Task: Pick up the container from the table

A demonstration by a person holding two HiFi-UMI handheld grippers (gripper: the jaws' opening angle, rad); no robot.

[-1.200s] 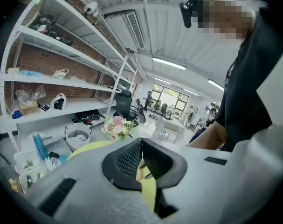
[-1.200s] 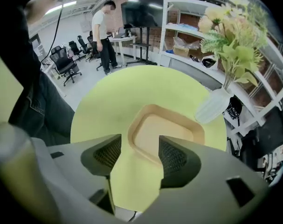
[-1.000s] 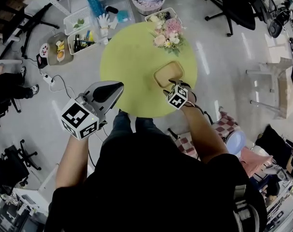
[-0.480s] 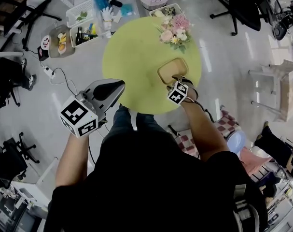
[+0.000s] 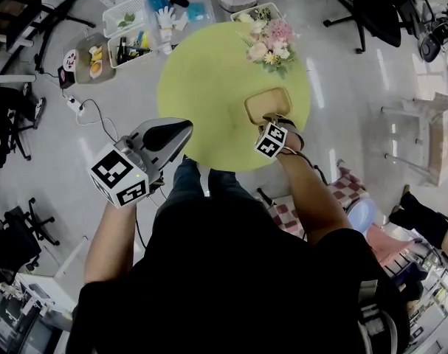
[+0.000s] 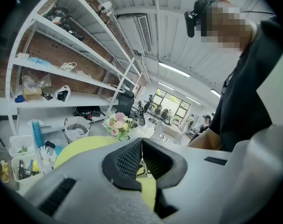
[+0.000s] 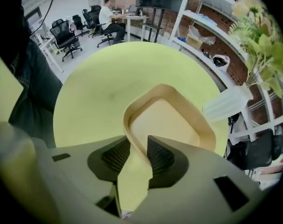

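The container (image 5: 269, 103) is a shallow tan tray with rounded corners, lying on the round yellow-green table (image 5: 209, 87) near its right front edge. My right gripper (image 5: 271, 119) points steeply down at the tray's near rim. In the right gripper view the container (image 7: 167, 120) has its near rim standing between the two pads. The jaws of the right gripper (image 7: 134, 155) have just been closing and now press on that rim. My left gripper (image 5: 185, 128) hovers off the table's front left edge. In its own view the left gripper (image 6: 141, 154) is shut with nothing in it.
A bouquet of pink and white flowers (image 5: 271, 46) in a white vase (image 7: 225, 104) stands just behind the container. Baskets and trays of small items (image 5: 128, 39) lie on the floor at the table's far left. Office chairs (image 5: 371, 6) stand at the far right.
The head view has drifted slightly. Both grippers stay in about the same places, the right one at the container's near rim.
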